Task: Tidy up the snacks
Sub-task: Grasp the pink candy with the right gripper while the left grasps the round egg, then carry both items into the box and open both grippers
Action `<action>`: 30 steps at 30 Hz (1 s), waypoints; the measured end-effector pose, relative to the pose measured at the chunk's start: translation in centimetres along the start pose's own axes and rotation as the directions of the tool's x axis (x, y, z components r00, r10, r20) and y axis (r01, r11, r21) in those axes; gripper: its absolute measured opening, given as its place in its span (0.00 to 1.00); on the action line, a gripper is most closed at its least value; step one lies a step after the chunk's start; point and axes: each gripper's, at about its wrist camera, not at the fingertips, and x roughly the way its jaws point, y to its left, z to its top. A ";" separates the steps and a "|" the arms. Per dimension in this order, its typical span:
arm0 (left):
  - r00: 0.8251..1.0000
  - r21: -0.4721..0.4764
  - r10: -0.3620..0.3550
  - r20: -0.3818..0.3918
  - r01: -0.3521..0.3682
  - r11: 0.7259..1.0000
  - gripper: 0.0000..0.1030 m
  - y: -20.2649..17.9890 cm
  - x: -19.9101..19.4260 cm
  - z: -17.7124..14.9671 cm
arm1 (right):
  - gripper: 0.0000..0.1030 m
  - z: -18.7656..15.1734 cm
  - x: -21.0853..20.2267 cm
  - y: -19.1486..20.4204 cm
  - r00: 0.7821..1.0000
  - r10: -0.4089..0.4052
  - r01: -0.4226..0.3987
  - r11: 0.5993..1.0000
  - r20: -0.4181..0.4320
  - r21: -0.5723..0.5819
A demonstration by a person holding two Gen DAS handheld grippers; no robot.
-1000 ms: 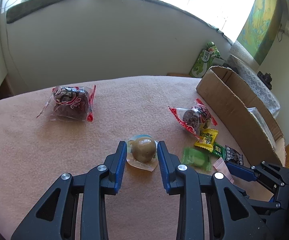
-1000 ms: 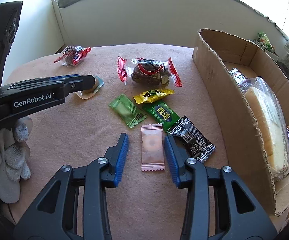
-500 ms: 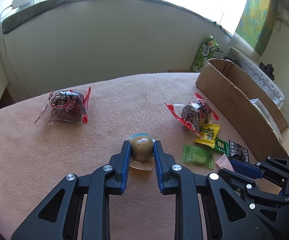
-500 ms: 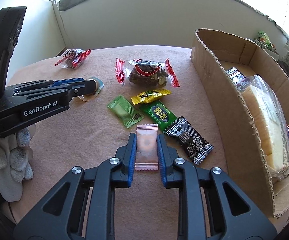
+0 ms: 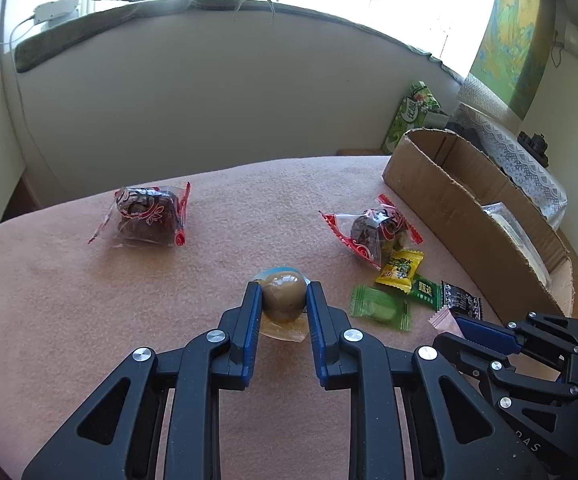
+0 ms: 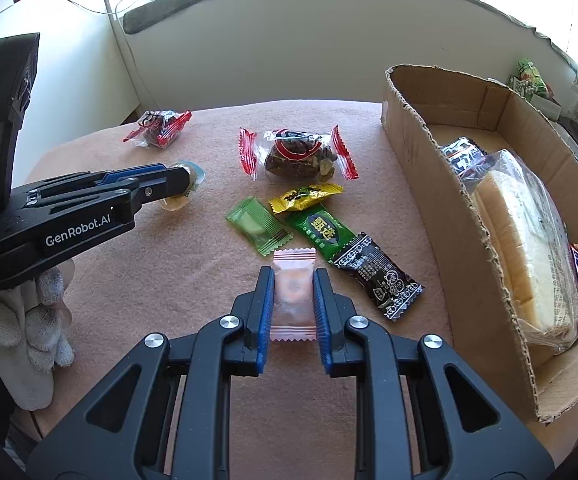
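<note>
Both sets of jaws have just been closed: the left gripper (image 5: 281, 300) clamps a wrapped brown egg (image 5: 283, 298), the right gripper (image 6: 293, 298) a pink candy (image 6: 293, 292), both mid-bench. Slippery wrappers could be dropped when lifted.

left claw (image 5: 283, 300) clamped on wrapped egg (image 5: 283, 298) | green candy (image 5: 379, 307) just right of egg | table (image 5: 69, 300)

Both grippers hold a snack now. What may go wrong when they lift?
The left gripper pinches a round, smooth egg-like snack, which may slip out. The right gripper squeezes the pink packet from its sides; the soft wrapper may buckle, and the black packet beside it could be dragged.
</note>
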 end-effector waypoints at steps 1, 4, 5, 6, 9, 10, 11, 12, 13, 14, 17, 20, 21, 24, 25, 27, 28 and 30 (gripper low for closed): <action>1.000 0.000 0.001 0.008 -0.001 1.000 0.20 -0.1 -0.3 0.1 | 0.20 0.0 -0.2 0.0 1.000 0.003 -0.003 1.000 0.004 0.000; 0.999 0.003 -0.002 0.032 0.002 1.000 0.20 -0.5 -1.5 0.3 | 0.20 0.0 -1.0 0.2 1.000 0.011 -0.011 1.000 0.019 -0.003; 0.999 0.004 -0.004 0.039 0.004 1.000 0.20 -0.8 -1.8 0.4 | 0.20 0.0 -1.3 0.2 1.000 0.014 -0.014 1.000 0.024 -0.004; 0.999 0.007 -0.008 0.046 0.008 1.000 0.20 -1.0 -2.2 0.5 | 0.20 0.1 -1.7 0.3 0.999 0.015 -0.015 1.000 0.031 -0.007; 0.998 0.023 -0.011 0.070 0.009 1.000 0.20 -1.8 -3.2 0.8 | 0.20 0.2 -2.7 0.4 0.998 0.019 -0.019 1.000 0.051 -0.013; 0.997 0.028 -0.014 0.076 0.012 1.000 0.20 -2.2 -3.5 0.8 | 0.20 0.3 -3.1 0.4 0.998 0.021 -0.020 1.000 0.059 -0.015; 0.996 0.031 -0.018 0.082 0.016 0.999 0.20 -2.5 -3.7 1.0 | 0.20 0.3 -3.5 0.3 0.998 0.022 -0.021 1.000 0.067 -0.016; 0.996 0.035 -0.022 0.088 0.019 0.999 0.20 -2.8 -4.0 1.0 | 0.20 0.3 -4.0 0.3 0.997 0.023 -0.022 1.000 0.076 -0.017; 0.995 0.038 -0.026 0.093 0.023 0.999 0.20 -3.1 -4.2 1.2 | 0.20 0.4 -4.4 0.2 0.996 0.025 -0.024 1.000 0.084 -0.017; 0.995 0.041 -0.031 0.098 0.027 0.999 0.20 -3.3 -4.3 1.3 | 0.20 0.4 -4.9 0.1 0.995 0.027 -0.026 1.000 0.093 -0.018; 0.993 0.043 -0.045 0.109 0.041 0.998 0.20 -4.0 -4.5 1.7 | 0.20 0.7 -6.2 -0.4 0.993 0.025 -0.022 1.000 0.119 -0.022; 0.992 0.051 -0.060 0.111 0.055 0.997 0.20 -5.1 -4.5 2.0 | 0.20 1.0 -7.5 -0.9 0.989 0.019 -0.016 1.000 0.146 -0.022; 0.992 0.054 -0.063 0.112 0.058 0.997 0.20 -5.4 -4.5 2.1 | 0.20 1.1 -7.9 -1.2 0.988 0.016 -0.013 1.000 0.154 -0.021; 0.991 0.064 -0.074 0.114 0.066 0.996 0.20 -6.3 -4.3 2.4 | 0.20 1.5 -8.9 -2.1 0.984 0.005 -0.002 1.000 0.175 -0.016; 0.990 0.068 -0.075 0.115 0.068 0.995 0.20 -6.7 -4.3 2.5 | 0.20 1.6 -9.1 -2.4 0.983 0.000 0.002 1.000 0.181 -0.014; 0.990 0.078 -0.082 0.115 0.073 0.994 0.20 -7.4 -4.2 2.8 | 0.20 1.8 -9.6 -3.3 0.982 -0.008 0.010 1.000 0.191 -0.007; 0.990 0.082 -0.083 0.116 0.074 0.994 0.20 -7.8 -4.1 2.9 | 0.20 1.9 -9.8 -3.7 0.981 -0.012 0.013 1.000 0.194 -0.003; 0.989 0.088 -0.091 0.118 0.080 0.993 0.20 -8.3 -4.0 3.2 | 0.20 2.2 -10.1 -4.7 0.980 -0.020 0.019 1.000 0.198 0.007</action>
